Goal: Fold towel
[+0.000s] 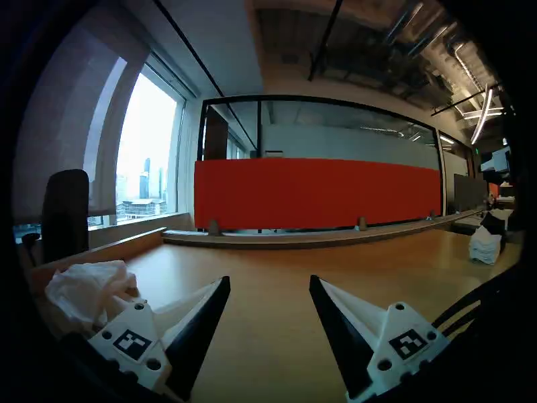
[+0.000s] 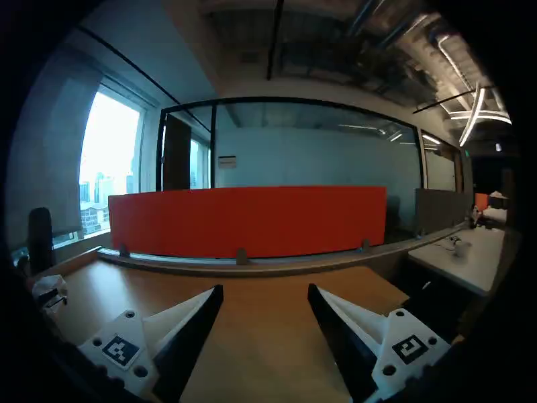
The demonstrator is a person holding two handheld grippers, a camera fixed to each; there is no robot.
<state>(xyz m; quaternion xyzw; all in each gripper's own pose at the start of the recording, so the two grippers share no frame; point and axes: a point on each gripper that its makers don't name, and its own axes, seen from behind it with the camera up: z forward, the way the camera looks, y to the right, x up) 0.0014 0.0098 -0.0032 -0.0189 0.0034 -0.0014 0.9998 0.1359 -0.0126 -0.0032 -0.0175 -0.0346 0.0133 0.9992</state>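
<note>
Left gripper (image 1: 268, 279) spread wide over wooden desk (image 1: 282, 322), holding nothing. Right gripper (image 2: 265, 287) likewise wide, empty. Crumpled white towel (image 1: 84, 289) lies on the desk's window side, partly hidden behind one finger, shape unclear.

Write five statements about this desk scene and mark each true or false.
1. The left gripper grips a towel. False: its fingers are open with nothing between them.
2. A crumpled white towel lies on the wooden desk beside that gripper. True.
3. The desk partition is blue. False: it is red.
4. The right gripper is open, with bare desktop seen between its fingers. True.
5. A black chair stands by the window. True.
</note>
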